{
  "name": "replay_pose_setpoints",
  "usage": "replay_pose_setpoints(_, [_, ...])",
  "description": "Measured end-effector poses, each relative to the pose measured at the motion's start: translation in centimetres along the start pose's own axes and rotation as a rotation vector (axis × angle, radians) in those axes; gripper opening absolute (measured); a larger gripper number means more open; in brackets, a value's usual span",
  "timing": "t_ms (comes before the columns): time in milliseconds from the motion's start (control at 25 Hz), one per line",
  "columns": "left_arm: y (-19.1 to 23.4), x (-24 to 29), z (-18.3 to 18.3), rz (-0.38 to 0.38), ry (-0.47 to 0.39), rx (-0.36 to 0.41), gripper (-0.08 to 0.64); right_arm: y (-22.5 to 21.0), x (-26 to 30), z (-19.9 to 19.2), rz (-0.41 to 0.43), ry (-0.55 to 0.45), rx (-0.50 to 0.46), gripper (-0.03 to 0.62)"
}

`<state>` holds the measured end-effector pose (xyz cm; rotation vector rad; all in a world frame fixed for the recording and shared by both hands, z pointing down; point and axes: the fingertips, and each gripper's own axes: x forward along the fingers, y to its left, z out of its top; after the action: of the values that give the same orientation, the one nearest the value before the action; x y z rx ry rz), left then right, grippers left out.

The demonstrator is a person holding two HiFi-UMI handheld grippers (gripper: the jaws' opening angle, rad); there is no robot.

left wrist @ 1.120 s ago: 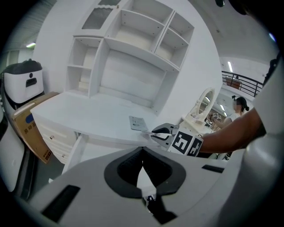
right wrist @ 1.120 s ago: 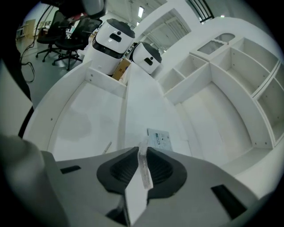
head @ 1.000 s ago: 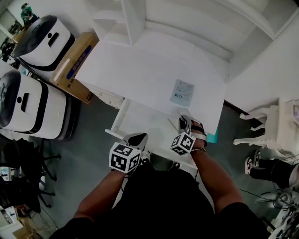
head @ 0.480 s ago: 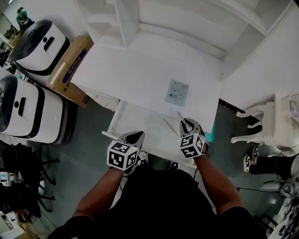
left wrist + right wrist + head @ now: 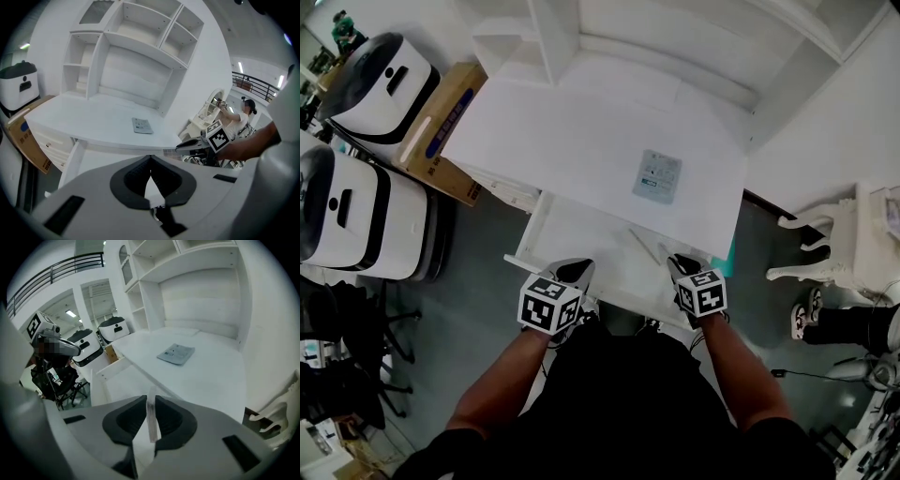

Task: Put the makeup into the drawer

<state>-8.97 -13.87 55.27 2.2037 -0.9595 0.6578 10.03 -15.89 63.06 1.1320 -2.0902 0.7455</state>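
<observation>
Grips a thin clear makeup stick (image 5: 151, 420) between the pads of the right hand-held gripper (image 5: 149, 401), lower right of centre in the head view, over the front of the open drawer (image 5: 581, 230). Holds the left hand-held gripper (image 5: 150, 160) clenched, empty, at lower centre. Shows a flat packet (image 5: 657, 176) mid-frame on the desk (image 5: 572, 131).

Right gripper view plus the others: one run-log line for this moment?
right gripper: shut on slim clear makeup stick | left gripper: shut, empty | drawer: open | packet: on desk
</observation>
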Motion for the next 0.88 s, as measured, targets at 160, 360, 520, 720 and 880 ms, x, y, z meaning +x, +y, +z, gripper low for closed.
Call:
replay_pose_setpoints(160, [-0.1, 0.1, -0.7, 0.009, 0.028, 0.014, 0.005, 0.9, 1.8, -2.1, 0.075, 0.04, 0.057, 0.067])
replay_pose_setpoints(360, [-0.1, -0.1, -0.8, 0.019, 0.035, 0.01, 0.005, 2.5, 4.8, -4.0, 0.168, 0.089, 0.162, 0.068])
replay_pose_setpoints(520, [-0.1, -0.1, -0.7, 0.028, 0.035, 0.008, 0.005, 3.2, 7.2, -5.0, 0.229, 0.11, 0.286, 0.067])
replay_pose_setpoints(720, [-0.6, -0.4, -0.6, 0.035, 0.039, 0.01, 0.006, 3.9, 9.1, -5.3, 0.317, 0.115, 0.461, 0.068])
replay_pose_setpoints(880, [-0.8, -0.5, -0.6, 0.036, 0.043, 0.008, 0.005, 4.1, 10.2, -5.7, 0.366, 0.12, 0.563, 0.069])
